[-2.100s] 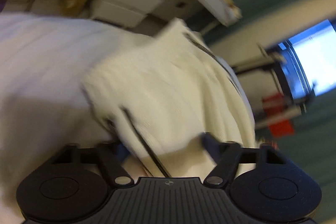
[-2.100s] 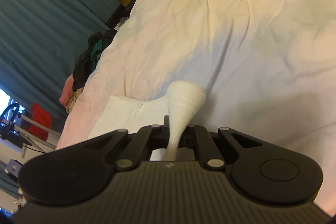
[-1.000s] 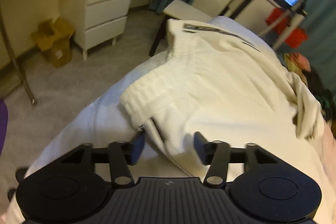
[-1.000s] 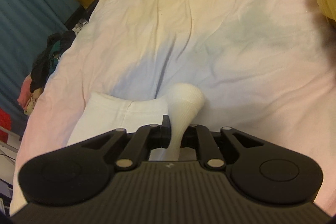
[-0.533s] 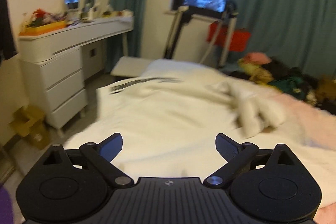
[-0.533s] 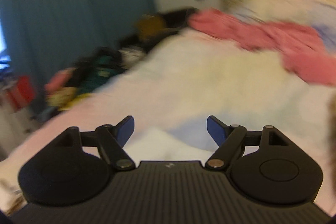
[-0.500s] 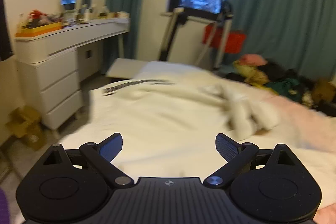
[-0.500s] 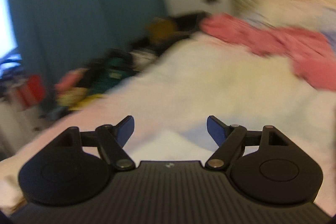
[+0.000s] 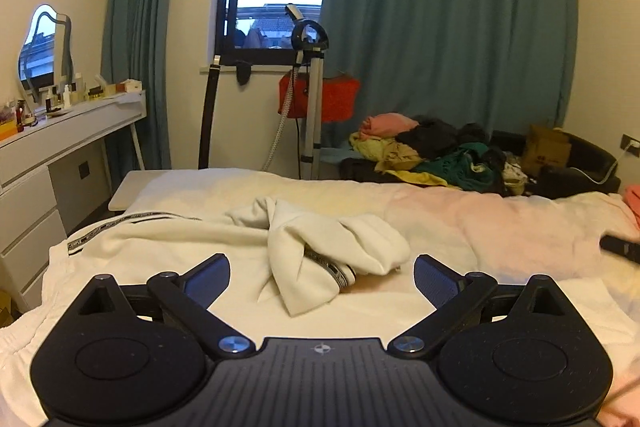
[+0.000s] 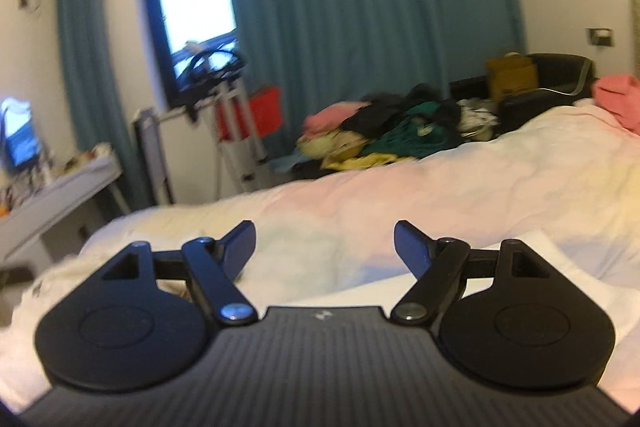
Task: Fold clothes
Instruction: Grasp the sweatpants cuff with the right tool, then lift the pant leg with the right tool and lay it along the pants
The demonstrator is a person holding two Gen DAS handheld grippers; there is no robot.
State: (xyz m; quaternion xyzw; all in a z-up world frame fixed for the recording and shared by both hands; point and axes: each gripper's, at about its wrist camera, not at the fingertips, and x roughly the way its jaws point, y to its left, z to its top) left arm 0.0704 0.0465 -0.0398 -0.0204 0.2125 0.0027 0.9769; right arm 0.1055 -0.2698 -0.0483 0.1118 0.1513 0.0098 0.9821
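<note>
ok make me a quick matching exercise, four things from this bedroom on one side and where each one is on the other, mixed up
Things:
1. white garment
2. clothes pile
3. mirror
4. left tool

Places:
A. on the white dresser by the wall
B. past the far edge of the bed, before the teal curtain
C. crumpled on the bed, just ahead of the open tool
D. above the bed, jaws apart, holding nothing

Pairs: 1-C, 2-B, 3-A, 4-D
</note>
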